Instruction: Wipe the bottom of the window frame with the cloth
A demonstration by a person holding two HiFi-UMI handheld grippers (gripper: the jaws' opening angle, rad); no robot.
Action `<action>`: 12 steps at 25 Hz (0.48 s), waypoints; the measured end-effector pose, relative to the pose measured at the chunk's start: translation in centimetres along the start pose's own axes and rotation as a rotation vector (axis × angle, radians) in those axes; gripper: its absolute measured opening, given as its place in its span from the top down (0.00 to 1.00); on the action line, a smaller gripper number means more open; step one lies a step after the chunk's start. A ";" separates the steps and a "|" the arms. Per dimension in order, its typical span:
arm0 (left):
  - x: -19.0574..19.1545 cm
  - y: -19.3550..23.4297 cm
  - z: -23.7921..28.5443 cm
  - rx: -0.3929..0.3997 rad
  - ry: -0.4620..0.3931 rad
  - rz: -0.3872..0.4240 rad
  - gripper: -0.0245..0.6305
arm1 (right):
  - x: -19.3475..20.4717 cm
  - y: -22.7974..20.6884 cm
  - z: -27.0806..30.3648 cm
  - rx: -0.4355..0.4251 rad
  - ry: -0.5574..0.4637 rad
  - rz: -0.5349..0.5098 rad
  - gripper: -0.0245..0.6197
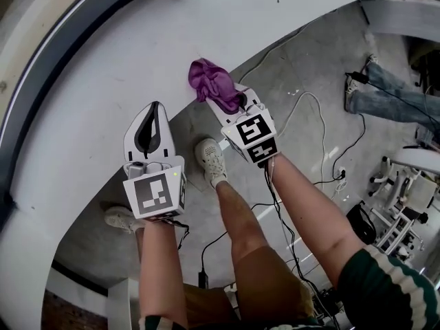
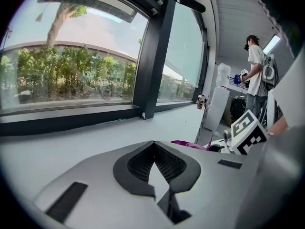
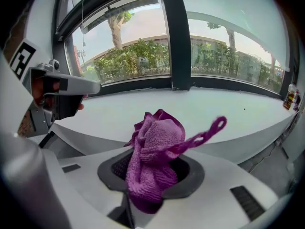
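Jaws of the right gripper (image 3: 151, 173) are clamped on a crumpled purple terry cloth (image 3: 155, 151) at the white sill surface's (image 1: 103, 81) edge, while the left gripper's (image 2: 155, 163) jaws are closed together, empty.

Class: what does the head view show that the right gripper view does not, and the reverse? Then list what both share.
Head view only: the person's legs and shoes. Right gripper view only: trees and a building beyond the glass. Both: the purple cloth clamped in the right gripper, the left gripper, the white sill, the dark window frame.
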State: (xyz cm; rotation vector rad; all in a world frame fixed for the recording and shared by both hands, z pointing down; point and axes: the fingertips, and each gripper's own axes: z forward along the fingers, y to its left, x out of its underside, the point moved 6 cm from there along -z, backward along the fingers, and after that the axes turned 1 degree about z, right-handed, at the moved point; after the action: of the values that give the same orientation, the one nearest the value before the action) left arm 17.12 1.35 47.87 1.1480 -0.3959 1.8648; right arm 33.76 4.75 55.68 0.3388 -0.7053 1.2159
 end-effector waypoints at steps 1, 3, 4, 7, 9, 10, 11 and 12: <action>0.0 0.2 -0.3 0.006 -0.004 -0.003 0.96 | 0.2 0.0 0.1 0.012 -0.001 0.003 0.74; 0.3 0.9 -1.1 0.014 -0.005 -0.012 0.96 | 0.3 0.0 0.2 0.038 -0.006 0.012 0.74; 0.6 1.4 -1.5 0.013 -0.001 -0.018 0.96 | 0.4 0.2 0.3 0.047 -0.007 0.016 0.74; 1.2 2.7 -2.8 0.005 0.008 -0.019 0.96 | 0.2 0.2 0.5 0.065 -0.011 0.027 0.74; 1.7 3.1 -3.5 0.013 0.013 0.004 0.96 | 0.2 0.2 0.3 0.078 -0.004 0.031 0.74; 1.9 3.2 -3.8 0.019 0.011 0.018 0.96 | 0.3 0.3 0.3 0.080 0.002 0.029 0.74; 2.0 3.3 -4.0 0.025 0.005 0.032 0.96 | 0.4 0.3 0.3 0.081 0.006 0.025 0.74; 2.0 3.3 -4.0 0.029 -0.003 0.041 0.96 | 0.4 0.3 0.3 0.082 0.010 0.020 0.74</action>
State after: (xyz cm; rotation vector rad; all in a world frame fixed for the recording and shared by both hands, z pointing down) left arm 11.88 3.12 48.02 1.1706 -0.3982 1.9102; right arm 33.46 4.95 56.09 0.3943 -0.6531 1.2669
